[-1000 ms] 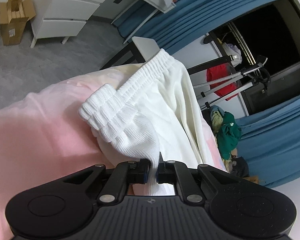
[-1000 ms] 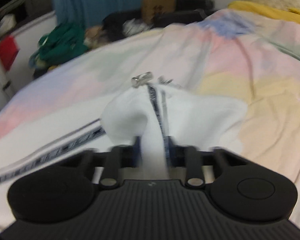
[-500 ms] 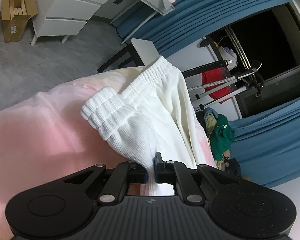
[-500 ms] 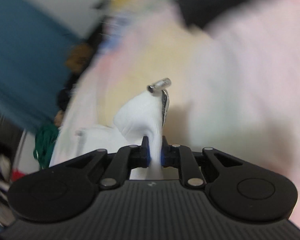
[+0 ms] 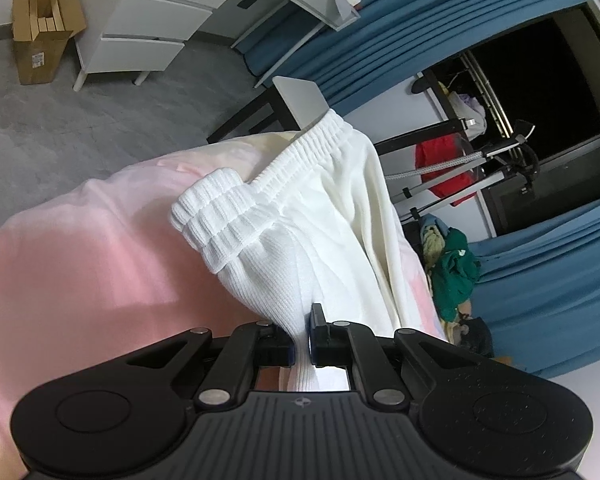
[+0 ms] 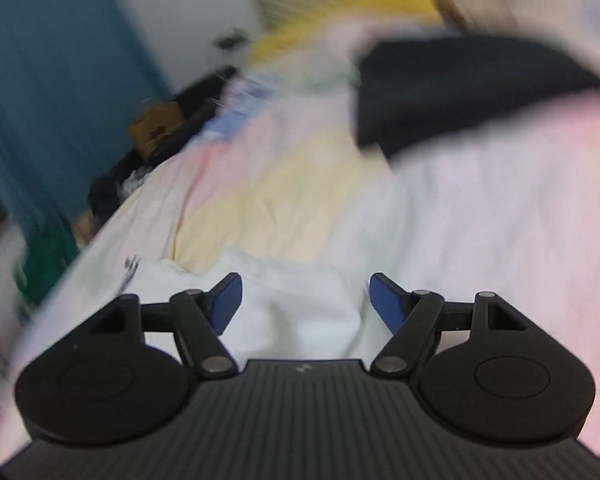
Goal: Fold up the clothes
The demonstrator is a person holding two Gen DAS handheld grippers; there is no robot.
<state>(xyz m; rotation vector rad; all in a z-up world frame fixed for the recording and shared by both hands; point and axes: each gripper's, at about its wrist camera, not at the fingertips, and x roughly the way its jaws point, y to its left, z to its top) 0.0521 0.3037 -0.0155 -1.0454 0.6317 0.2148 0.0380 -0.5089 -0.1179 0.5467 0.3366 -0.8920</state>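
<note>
Left wrist: no legible writing anywhere.

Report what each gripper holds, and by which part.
Left gripper pinches the white garment at a fabric fold below its ribbed cuff. Right gripper has just opened; nothing held.

Left wrist view: garment (image 5: 324,216) lies on the bed (image 5: 80,264), its elastic band at the far end, near end pinched in the left gripper (image 5: 301,340). Beyond the bed: floor (image 5: 60,120), drawer unit (image 5: 148,28) far left, cardboard box (image 5: 40,32) left of it. Clothes pile (image 5: 454,272) right of the bed, curtain (image 5: 560,280) behind it. Right wrist view: right gripper (image 6: 306,300) over the garment (image 6: 300,304) on the bed (image 6: 500,220), fingers (image 6: 226,304) apart on either side of it, not touching.
</note>
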